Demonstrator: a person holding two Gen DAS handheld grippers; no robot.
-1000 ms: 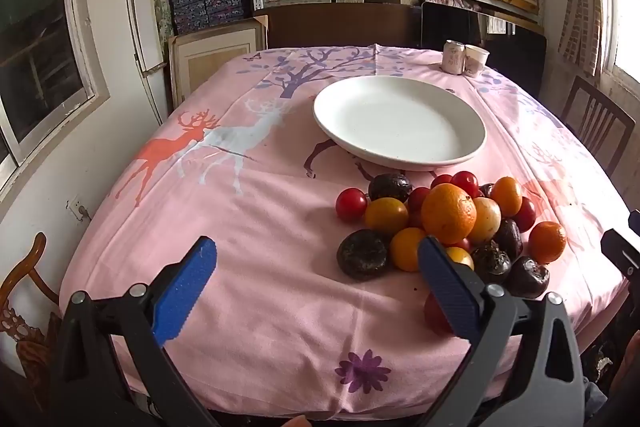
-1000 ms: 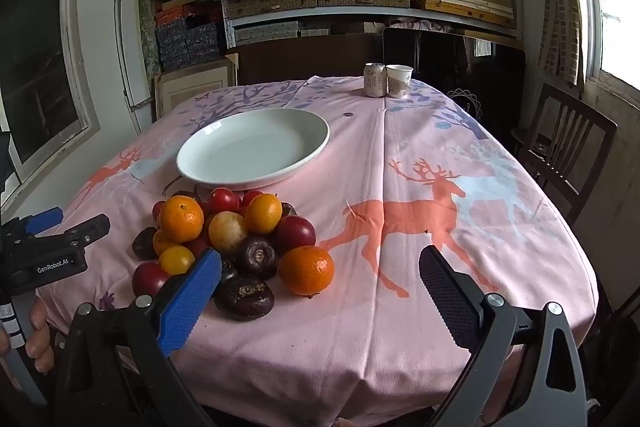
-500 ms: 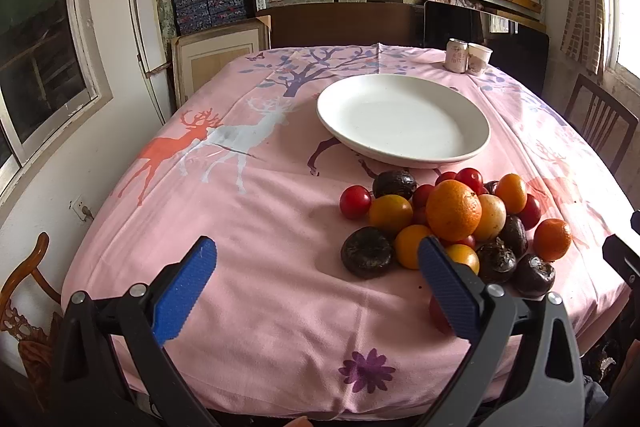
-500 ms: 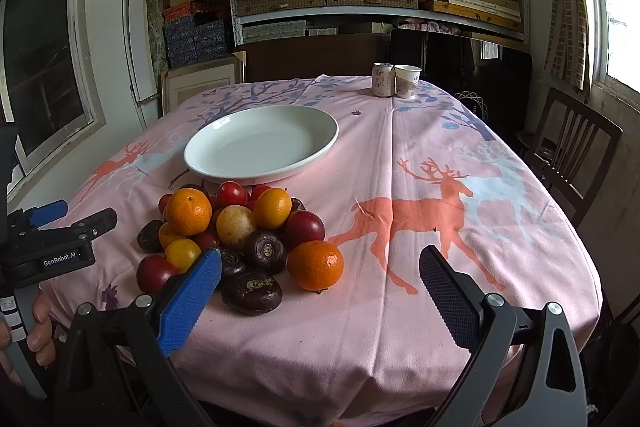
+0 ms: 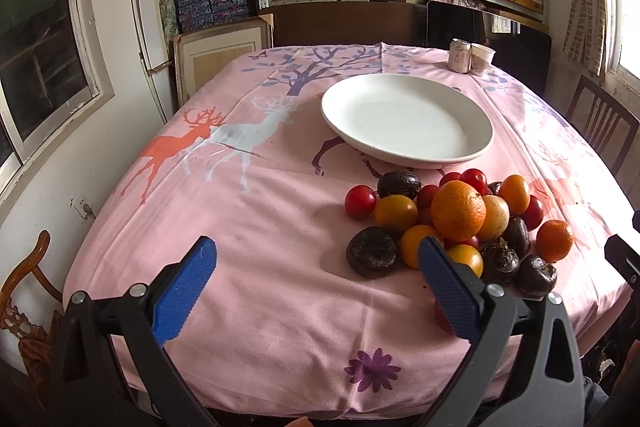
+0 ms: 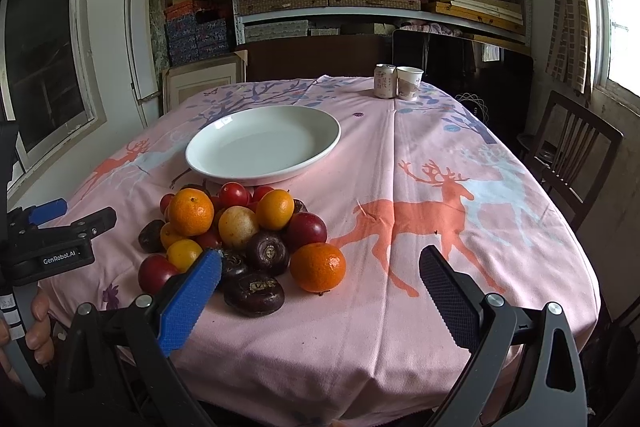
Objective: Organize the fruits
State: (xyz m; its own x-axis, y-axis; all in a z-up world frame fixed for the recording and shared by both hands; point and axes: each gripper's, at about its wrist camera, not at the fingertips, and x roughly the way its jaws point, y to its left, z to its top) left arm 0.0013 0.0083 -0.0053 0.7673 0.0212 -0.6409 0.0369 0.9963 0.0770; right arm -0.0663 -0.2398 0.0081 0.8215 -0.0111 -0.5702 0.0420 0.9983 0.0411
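Observation:
A heap of fruit (image 5: 456, 223) (image 6: 240, 231) lies on the pink deer-print tablecloth: oranges, small yellow and red fruits, dark wrinkled ones. Just behind the heap stands an empty white plate (image 5: 406, 121) (image 6: 264, 145). One orange (image 6: 318, 267) sits at the heap's near right edge. My left gripper (image 5: 316, 279) hovers open above the cloth, left of and nearer than the heap, its right finger overlapping the fruit. My right gripper (image 6: 320, 287) is open too, low over the table's near edge, with that orange between its fingers in the image. Neither holds anything.
A can (image 6: 384, 86) and a paper cup (image 6: 409, 83) stand at the table's far edge. A wooden chair (image 6: 576, 163) is to the right; shelves of boxes fill the back wall. A hand (image 6: 38, 331) holds the left gripper's handle.
Both grippers have eased forward toward the table; the fruit heap and plate sit slightly closer in both views. Nothing was grasped or moved.

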